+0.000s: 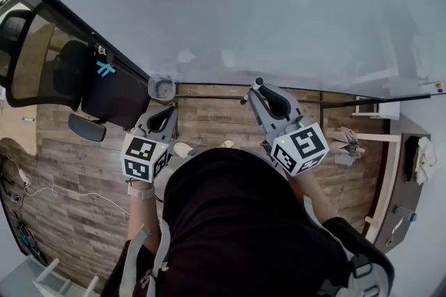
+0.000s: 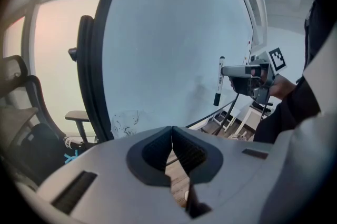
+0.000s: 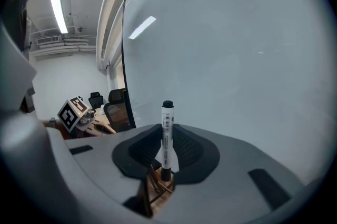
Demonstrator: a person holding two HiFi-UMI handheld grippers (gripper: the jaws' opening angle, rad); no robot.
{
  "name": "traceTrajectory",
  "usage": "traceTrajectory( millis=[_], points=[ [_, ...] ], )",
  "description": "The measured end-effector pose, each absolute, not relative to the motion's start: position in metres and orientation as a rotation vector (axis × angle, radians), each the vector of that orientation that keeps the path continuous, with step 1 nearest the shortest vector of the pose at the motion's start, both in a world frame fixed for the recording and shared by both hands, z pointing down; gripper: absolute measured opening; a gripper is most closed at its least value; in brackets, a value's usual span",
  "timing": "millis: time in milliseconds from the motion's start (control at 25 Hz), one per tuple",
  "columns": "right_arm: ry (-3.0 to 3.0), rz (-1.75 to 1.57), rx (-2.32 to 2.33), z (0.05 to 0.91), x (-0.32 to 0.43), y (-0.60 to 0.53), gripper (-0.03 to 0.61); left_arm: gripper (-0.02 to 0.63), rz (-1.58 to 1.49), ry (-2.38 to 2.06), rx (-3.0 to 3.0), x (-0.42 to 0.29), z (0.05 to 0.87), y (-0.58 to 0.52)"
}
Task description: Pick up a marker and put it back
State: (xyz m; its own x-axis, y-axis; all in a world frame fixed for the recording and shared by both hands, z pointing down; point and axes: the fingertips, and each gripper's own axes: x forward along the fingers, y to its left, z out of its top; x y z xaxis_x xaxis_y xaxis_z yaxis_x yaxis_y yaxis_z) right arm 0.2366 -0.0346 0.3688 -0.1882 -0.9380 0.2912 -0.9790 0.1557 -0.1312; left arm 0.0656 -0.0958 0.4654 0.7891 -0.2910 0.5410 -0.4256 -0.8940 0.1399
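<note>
White marker with a black cap stands upright at lower centre of the right gripper view, clamped between the dark ribbed jaws of the right gripper. Its capped end rises above the pads, and its lower end sinks behind them, partly hidden. In the left gripper view it shows small at centre right, hanging vertical before the big pale board with a black frame. From the head view the marker cannot be told apart from the dark jaws. The left gripper has its jaws pressed together with nothing between them. A clear plastic cup shows faintly at lower left, with its contents unclear.
</note>
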Motion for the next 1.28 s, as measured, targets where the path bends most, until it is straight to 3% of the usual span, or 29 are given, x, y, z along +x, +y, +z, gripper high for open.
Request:
traceTrajectory(
  millis=[480, 1280],
  points=[
    [-2.403, 0.407, 1.751, 0.365, 0.187, -0.080, 0.077, 0.011, 0.663, -0.676, 2.798, 0.024, 0.438, -0.106],
    [-2.585, 0.312, 1.415, 0.372, 0.075, -0.162, 0.075, 0.086, 0.470, -1.131, 2.822, -0.083, 0.391, -0.126]
  ],
)
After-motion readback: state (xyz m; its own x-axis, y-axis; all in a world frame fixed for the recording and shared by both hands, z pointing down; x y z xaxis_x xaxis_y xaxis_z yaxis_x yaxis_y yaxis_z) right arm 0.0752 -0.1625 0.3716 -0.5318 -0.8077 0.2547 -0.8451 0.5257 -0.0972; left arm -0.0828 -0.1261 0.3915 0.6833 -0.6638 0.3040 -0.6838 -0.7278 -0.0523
